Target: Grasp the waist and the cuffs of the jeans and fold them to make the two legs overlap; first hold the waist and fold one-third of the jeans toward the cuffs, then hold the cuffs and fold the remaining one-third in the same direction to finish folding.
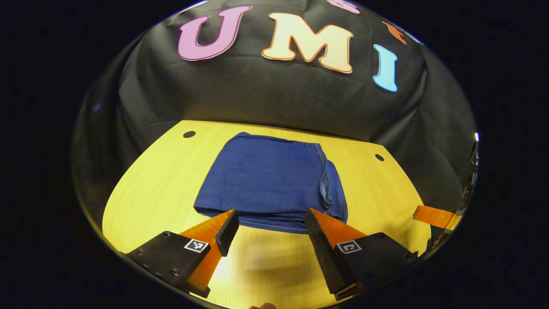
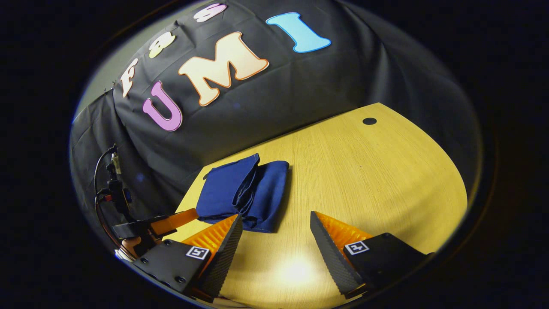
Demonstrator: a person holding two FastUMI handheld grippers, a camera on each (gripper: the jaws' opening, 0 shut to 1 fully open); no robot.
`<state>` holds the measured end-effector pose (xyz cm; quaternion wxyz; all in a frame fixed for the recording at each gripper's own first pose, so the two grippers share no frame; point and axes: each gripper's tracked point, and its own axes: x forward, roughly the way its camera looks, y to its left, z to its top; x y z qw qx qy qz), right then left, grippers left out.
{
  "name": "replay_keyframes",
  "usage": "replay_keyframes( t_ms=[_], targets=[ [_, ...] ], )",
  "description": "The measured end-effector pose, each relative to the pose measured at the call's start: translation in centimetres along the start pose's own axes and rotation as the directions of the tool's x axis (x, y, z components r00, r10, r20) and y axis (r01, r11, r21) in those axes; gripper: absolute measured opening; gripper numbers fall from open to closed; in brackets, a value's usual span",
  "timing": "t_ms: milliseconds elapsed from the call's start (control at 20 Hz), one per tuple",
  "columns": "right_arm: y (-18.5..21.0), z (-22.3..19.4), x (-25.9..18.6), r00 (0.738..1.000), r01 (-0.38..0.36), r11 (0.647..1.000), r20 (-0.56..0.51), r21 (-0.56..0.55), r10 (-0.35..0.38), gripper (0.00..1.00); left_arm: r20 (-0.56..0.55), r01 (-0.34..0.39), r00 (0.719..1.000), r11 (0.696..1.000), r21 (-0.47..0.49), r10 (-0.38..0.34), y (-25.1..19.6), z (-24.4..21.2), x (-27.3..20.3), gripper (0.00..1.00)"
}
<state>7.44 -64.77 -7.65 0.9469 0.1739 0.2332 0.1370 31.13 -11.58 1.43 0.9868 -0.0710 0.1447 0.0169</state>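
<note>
Jeans: lying folded in a compact stack on the surface.
Left gripper: jaws spreading, holding nothing.
Right gripper: jaws spreading, holding nothing.
Progress: folding appearing finished.

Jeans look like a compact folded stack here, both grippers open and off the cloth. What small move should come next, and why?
Probably none on the cloth: draw both grippers back and end. The jeans lie as a compact layered stack on the table, with no leg or waist trailing out. The left gripper and right gripper are open, holding nothing. At most, flatten the bunched edge.
</note>
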Motion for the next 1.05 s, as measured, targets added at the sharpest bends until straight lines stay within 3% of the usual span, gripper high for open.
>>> replay_keyframes(
  t_ms=[150, 200, 250, 450, 550, 650, 700, 800, 900, 950, 1000, 1050],
  targets=[
    [0.1, -0.3, -0.4, 1.0, -0.005, 1.0, -0.003, -0.021, 0.005, 0.94, 0.009, -0.032, 0.999, 0.999, 0.013, 0.032, 0.9, -0.3, -0.4, 0.93],
    [0.1, -0.4, -0.5, 1.0, -0.005, 1.0, -0.002, -0.027, 0.005, 0.98, 0.012, -0.038, 0.999, 0.999, 0.019, 0.037, 1.2, -0.5, -0.6, 0.93],
    [0.2, -0.5, -0.7, 1.0, -0.008, 0.999, -0.002, -0.033, 0.008, 0.94, 0.014, -0.043, 0.999, 0.999, 0.025, 0.043, 1.3, -0.7, -0.7, 0.93],
    [0.6, -0.5, -1.1, 1.0, -0.017, 0.999, 0.01, -0.045, 0.017, 0.98, 0.023, -0.034, 0.999, 0.999, 0.019, 0.034, 1.0, -0.8, -1.1, 0.93],
    [0.8, -0.4, -1.2, 1.0, -0.017, 0.999, 0.021, -0.045, 0.018, 0.94, 0.031, -0.035, 0.999, 0.999, 0.038, 0.034, 1.1, -0.7, -1.2, 0.93],
    [1.0, -0.3, -1.3, 0.999, -0.013, 0.999, 0.029, -0.038, 0.014, 0.98, 0.036, -0.027, 0.999, 0.998, 0.059, 0.024, 1.3, -0.4, -1.4, 0.93],
    [1.3, -0.3, -1.4, 0.999, -0.011, 0.999, 0.035, -0.033, 0.012, 0.94, 0.041, -0.02, 0.999, 0.998, 0.067, 0.017, 1.3, -0.2, -1.5, 0.93],
    [1.8, 0.0, -1.7, 0.999, -0.004, 1.0, 0.053, -0.028, 0.006, 0.98, 0.052, -0.006, 0.999, 0.997, 0.076, 0.002, 1.4, 0.2, -1.5, 0.92],
    [2.3, 0.1, -1.9, 0.998, 0.011, 1.0, 0.064, -0.024, -0.01, 0.94, 0.05, 0.008, 0.999, 0.996, 0.085, -0.013, 1.7, 0.5, -1.7, 0.92],
    [2.7, 0.1, -2.1, 0.997, 0.018, 1.0, 0.071, -0.021, -0.017, 0.98, 0.051, 0.021, 0.998, 0.995, 0.094, -0.026, 1.8, 0.7, -1.9, 0.89],
    [3.1, 0.3, -2.3, 0.996, 0.025, 0.999, 0.081, -0.022, -0.023, 0.98, 0.056, 0.037, 0.998, 0.994, 0.105, -0.043, 2.0, 1.0, -2.2, 0.95],
    [3.4, 0.3, -2.5, 0.995, 0.043, 0.999, 0.088, -0.024, -0.04, 0.98, 0.056, 0.051, 0.997, 0.992, 0.119, -0.058, 2.3, 1.3, -2.6, 0.92]
  ],
)
